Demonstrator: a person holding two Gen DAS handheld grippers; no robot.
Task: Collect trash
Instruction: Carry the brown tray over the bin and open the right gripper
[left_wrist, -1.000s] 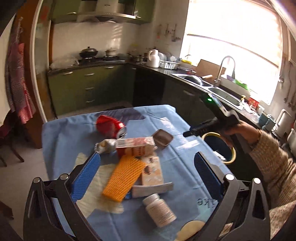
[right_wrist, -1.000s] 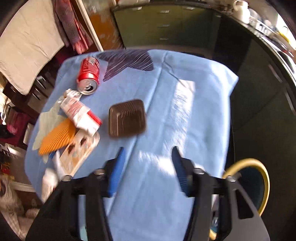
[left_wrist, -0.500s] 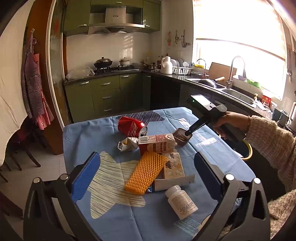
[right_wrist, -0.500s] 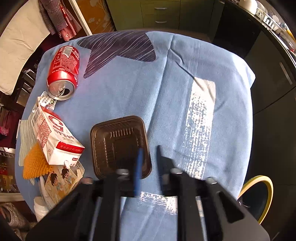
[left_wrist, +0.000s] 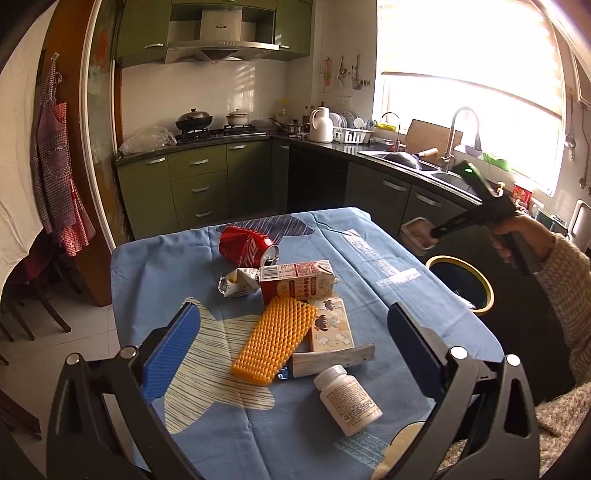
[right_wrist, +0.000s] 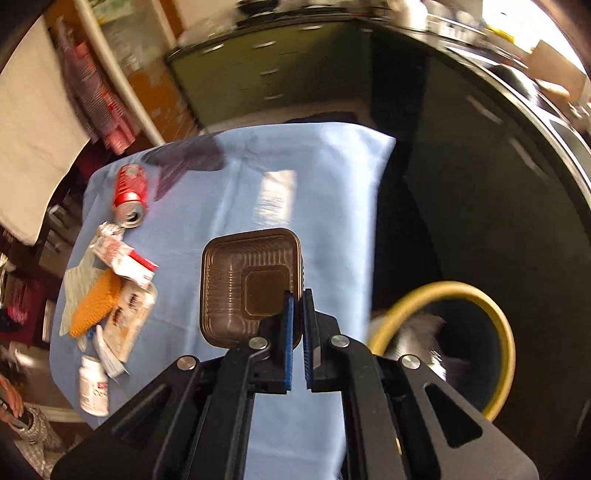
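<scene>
My right gripper (right_wrist: 298, 295) is shut on the rim of a brown plastic tray (right_wrist: 243, 280), which hangs off the table. In the left wrist view the tray (left_wrist: 417, 234) is in the air past the table's right edge, above and behind the yellow-rimmed bin (left_wrist: 484, 286), pinched by the right gripper (left_wrist: 434, 232) in a person's hand. My left gripper (left_wrist: 291, 314) stands open over the near part of the table. Ahead of it lie an orange foam net (left_wrist: 275, 339), a milk carton (left_wrist: 297, 282), a red can (left_wrist: 247, 245), a crumpled wrapper (left_wrist: 238, 282) and a white pill bottle (left_wrist: 347, 398).
A blue cloth (left_wrist: 155, 266) covers the table. The bin (right_wrist: 480, 295) stands on the floor by the table's right side and holds some light-coloured scraps. Green kitchen cabinets (left_wrist: 199, 188) and a sink counter (left_wrist: 406, 162) run behind. A chair (left_wrist: 33, 295) stands at the left.
My right gripper closed on the brown tray's rim, lifted it and carried it right, past the table's edge. The left gripper stayed open over the table.
</scene>
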